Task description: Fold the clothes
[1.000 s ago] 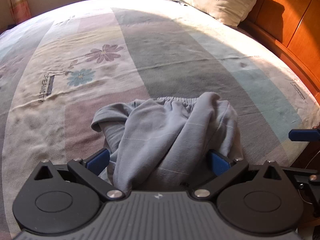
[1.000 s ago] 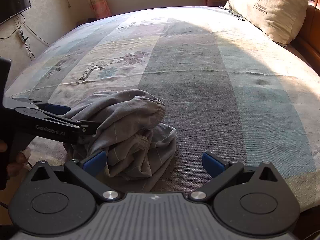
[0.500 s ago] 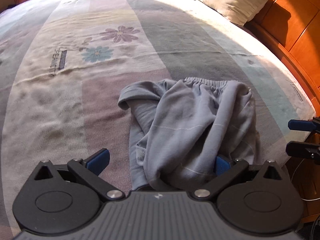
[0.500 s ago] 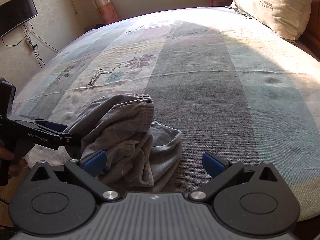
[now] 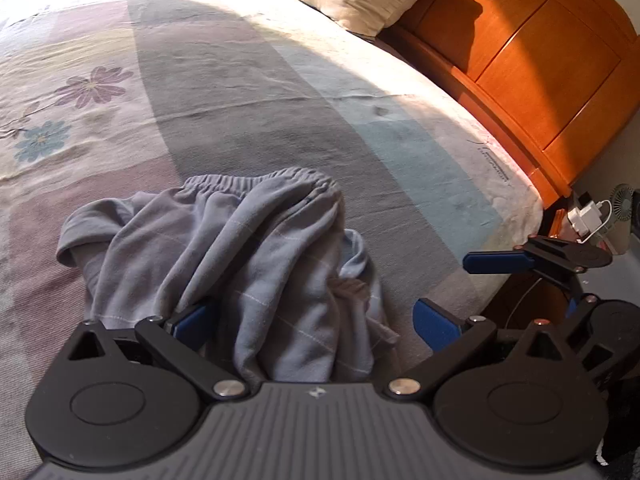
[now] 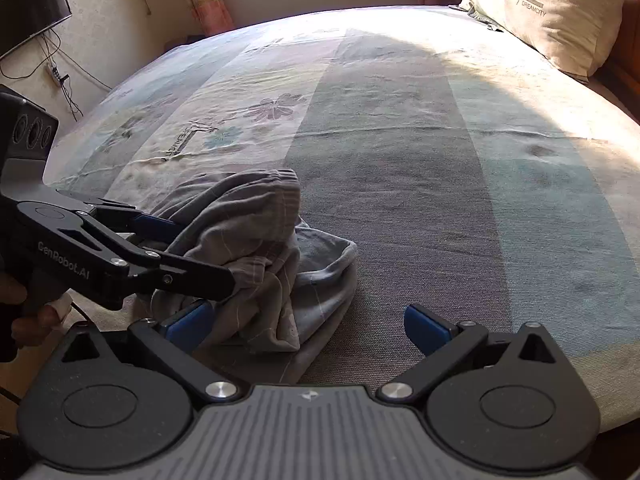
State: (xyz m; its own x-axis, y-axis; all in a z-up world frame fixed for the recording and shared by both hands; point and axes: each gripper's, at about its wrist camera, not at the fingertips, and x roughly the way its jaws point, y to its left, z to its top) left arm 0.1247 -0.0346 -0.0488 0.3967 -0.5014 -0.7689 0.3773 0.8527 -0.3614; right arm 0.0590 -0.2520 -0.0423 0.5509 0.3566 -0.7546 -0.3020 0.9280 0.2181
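Crumpled grey-blue cotton shorts (image 5: 240,256) lie on a striped floral bedsheet (image 5: 248,92); left gripper (image 5: 308,320) spread wide around them, right gripper (image 6: 312,324) released.

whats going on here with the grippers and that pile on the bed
A person is working a hand-held gripper in each hand over a crumpled pair of grey shorts on the bed. The left hand-held gripper is open with the bunched fabric between its fingers. The right hand-held gripper is open beside the heap, holding nothing. No fold made yet.

A home bedroom: bed (image 6: 400,128) with flowered sheet, pillow (image 6: 548,12), wooden headboard (image 5: 532,52), curtained window, wall-mounted TV (image 6: 32,12).
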